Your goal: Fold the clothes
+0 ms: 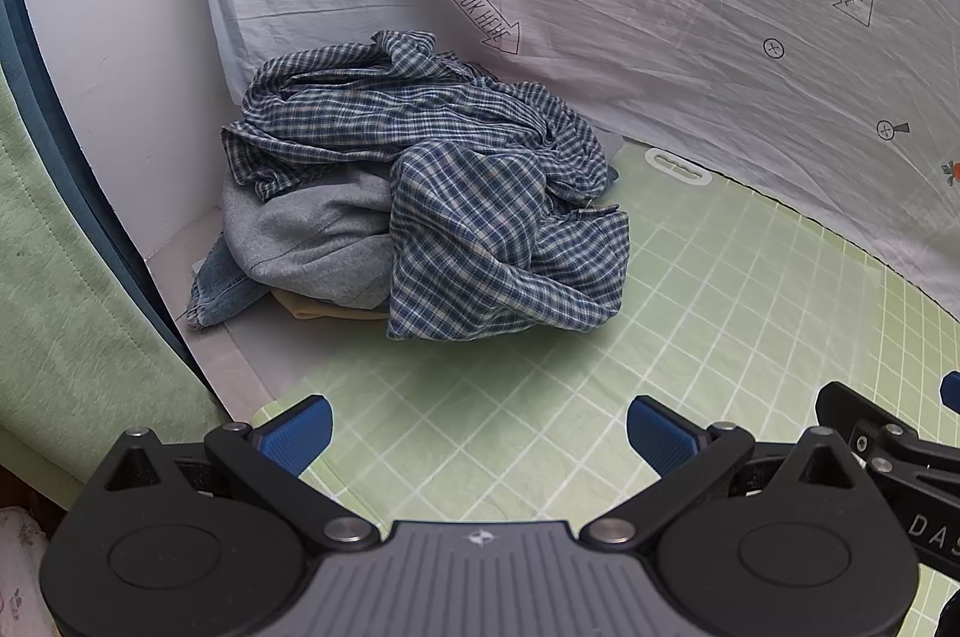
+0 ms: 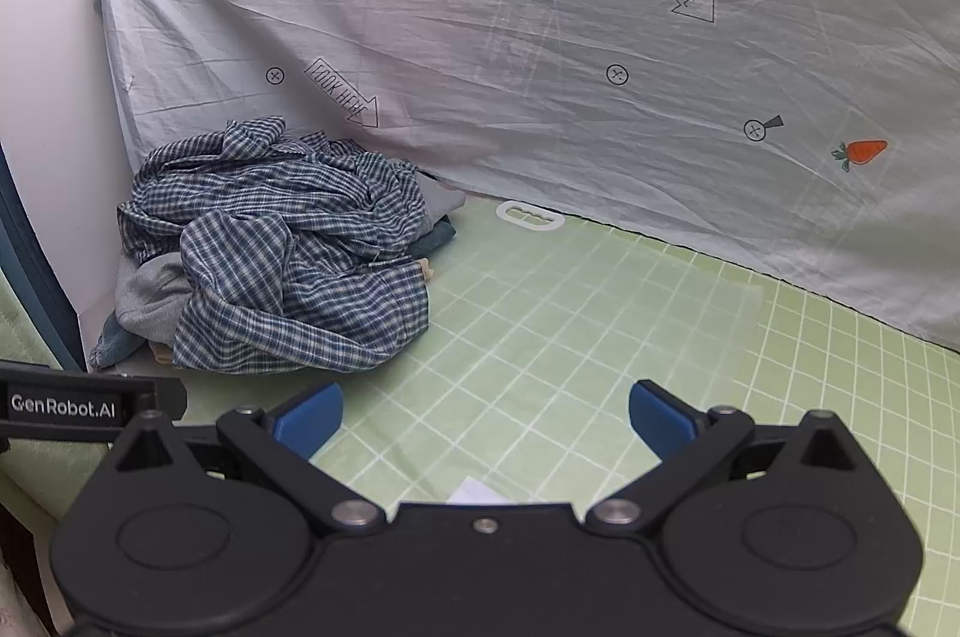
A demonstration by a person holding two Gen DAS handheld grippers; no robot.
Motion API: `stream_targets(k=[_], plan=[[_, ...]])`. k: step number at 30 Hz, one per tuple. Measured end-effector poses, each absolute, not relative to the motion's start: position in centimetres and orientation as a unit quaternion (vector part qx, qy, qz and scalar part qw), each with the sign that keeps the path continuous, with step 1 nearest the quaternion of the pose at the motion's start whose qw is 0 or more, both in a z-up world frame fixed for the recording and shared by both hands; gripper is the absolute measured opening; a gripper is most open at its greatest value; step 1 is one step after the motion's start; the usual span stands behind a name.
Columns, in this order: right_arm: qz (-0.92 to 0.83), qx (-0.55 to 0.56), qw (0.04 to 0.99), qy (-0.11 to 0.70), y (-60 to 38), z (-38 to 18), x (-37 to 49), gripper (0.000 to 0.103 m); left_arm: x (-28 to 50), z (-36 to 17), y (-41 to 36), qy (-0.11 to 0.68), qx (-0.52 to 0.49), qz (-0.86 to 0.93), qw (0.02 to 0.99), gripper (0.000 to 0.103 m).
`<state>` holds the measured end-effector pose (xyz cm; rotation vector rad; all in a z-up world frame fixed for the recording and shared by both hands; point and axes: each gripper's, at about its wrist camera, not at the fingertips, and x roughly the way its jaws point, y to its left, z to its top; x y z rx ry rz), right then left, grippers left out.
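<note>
Now both wide open w/ nothing held, left gripper (image 1: 479, 434), right gripper (image 2: 486, 418), plaid shirt (image 1: 468, 193) atop clothes pile

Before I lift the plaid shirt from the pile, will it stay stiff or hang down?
The plaid shirt is crumpled in soft folds, so it will probably hang limp. It looks thin, likely light. It lies over the grey sweatshirt, so it might drag that slightly.

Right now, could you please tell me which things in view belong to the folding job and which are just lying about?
For the job:
- crumpled blue-and-white plaid shirt
- grey sweatshirt under it
- blue denim garment at the bottom
- green gridded mat
- left gripper and right gripper, jaws open

Lying about:
- carrot-print white sheet backdrop
- white plastic handle
</note>
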<state>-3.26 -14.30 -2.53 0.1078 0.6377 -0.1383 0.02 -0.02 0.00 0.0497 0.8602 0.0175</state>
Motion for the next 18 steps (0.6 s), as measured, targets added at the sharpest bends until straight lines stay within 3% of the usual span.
stream_targets(k=[18], plan=[[-0.064, 0.056, 0.945, 0.317, -14.86, -2.55, -3.29, 0.103, 0.22, -0.24, -0.85, 0.420, 0.025, 0.013, 0.907, 0.103]])
